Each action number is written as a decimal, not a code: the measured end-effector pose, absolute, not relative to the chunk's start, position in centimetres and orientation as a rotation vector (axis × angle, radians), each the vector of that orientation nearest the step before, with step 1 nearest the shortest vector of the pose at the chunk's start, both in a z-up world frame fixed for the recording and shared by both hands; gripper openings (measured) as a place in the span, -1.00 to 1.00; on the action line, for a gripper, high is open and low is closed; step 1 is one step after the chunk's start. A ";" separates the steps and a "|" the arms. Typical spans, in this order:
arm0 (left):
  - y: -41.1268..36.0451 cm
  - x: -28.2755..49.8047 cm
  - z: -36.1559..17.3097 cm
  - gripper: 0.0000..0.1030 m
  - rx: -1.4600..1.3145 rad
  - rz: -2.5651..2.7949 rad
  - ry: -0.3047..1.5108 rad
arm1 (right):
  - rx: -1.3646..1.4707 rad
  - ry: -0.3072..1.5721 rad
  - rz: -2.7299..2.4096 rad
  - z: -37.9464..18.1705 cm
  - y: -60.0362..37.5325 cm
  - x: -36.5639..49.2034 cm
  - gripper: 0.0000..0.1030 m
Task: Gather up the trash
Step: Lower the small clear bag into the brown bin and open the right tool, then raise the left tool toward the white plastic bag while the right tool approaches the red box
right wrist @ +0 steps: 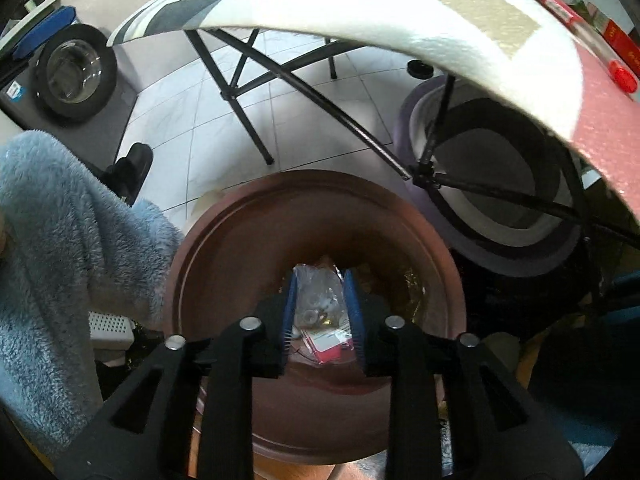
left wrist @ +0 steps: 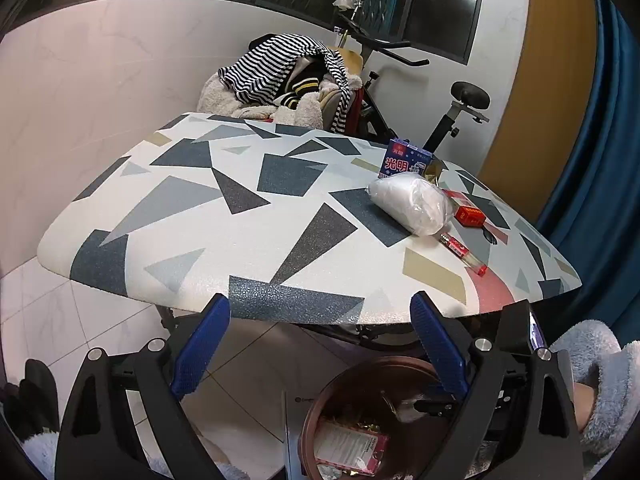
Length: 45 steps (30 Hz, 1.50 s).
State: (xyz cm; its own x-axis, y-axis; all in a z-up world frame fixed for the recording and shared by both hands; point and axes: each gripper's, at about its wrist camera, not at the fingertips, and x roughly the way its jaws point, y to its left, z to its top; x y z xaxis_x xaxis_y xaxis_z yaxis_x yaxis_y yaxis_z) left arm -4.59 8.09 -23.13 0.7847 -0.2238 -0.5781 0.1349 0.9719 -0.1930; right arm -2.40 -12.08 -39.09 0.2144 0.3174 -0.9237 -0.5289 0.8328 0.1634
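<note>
My left gripper (left wrist: 320, 302) stands wide open with nothing between its blue pads, just short of the patterned table's (left wrist: 280, 208) near edge. On the table's right side lie a white plastic bag (left wrist: 412, 208), a blue box (left wrist: 406, 160), a red box (left wrist: 470, 216) and a clear tube with red ends (left wrist: 464, 252). Below the edge stands a brown round bin (left wrist: 332, 384) holding a pink packet (left wrist: 352, 452). My right gripper (right wrist: 320, 276) points down into this bin (right wrist: 240, 220), its jaws a little apart. A crumpled clear wrapper (right wrist: 316, 296) shows between its pads, above the pink packet (right wrist: 328, 348).
Black folding table legs (right wrist: 248, 120) cross the tiled floor behind the bin. A purple and white tub (right wrist: 500, 216) sits under the table at the right. A fleecy blue sleeve (right wrist: 60, 232) hangs at the left. Behind the table are a clothes-piled chair (left wrist: 288, 80) and an exercise bike (left wrist: 460, 112).
</note>
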 end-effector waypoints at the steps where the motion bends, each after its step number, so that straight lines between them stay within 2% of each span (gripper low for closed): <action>1: 8.1 -4.6 -23.1 0.73 -0.144 -0.194 0.639 | -0.204 1.216 0.581 -39.0 -12.2 -2.4 -0.13; 2: 8.1 -4.6 -23.1 0.73 -0.144 -0.192 0.639 | -0.205 1.211 0.572 -38.9 -12.2 -2.3 0.15; 4: 8.1 -4.7 -23.1 0.73 -0.145 -0.191 0.637 | -0.194 1.190 0.563 -38.5 -12.5 -2.2 0.43; 5: 8.1 -4.7 -23.1 0.73 -0.145 -0.191 0.635 | -0.188 1.183 0.565 -38.4 -12.5 -2.1 0.65; 7: 8.2 -4.8 -23.0 0.73 -0.147 -0.190 0.632 | -0.181 1.139 0.564 -37.4 -12.7 -2.2 0.85; 8: 8.2 -4.9 -22.9 0.73 -0.148 -0.189 0.630 | -0.171 1.109 0.578 -36.7 -12.8 -2.4 0.88; 19: 8.2 -4.8 -22.7 0.73 -0.150 -0.186 0.623 | -0.068 0.860 0.561 -30.5 -15.6 -2.2 0.89; 26: 7.6 -4.1 -22.0 0.73 -0.129 -0.201 0.615 | 0.022 0.792 0.540 -27.4 -18.2 -0.2 0.89; 32: 7.2 -3.1 -20.6 0.73 -0.121 -0.223 0.595 | -0.044 0.744 0.452 -25.1 -19.7 2.0 0.89; 45: 5.7 0.7 -18.7 0.73 -0.124 -0.261 0.613 | 0.035 0.699 0.323 -25.1 -26.2 6.2 0.89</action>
State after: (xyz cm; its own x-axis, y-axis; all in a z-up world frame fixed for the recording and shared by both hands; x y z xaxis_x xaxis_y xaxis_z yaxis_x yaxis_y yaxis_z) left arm 0.68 5.73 -18.70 0.7867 -0.2781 -0.5512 0.2048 0.9598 -0.1920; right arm 6.18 -26.16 -25.11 0.7177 0.3035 -0.6268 -0.2805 0.9498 0.1387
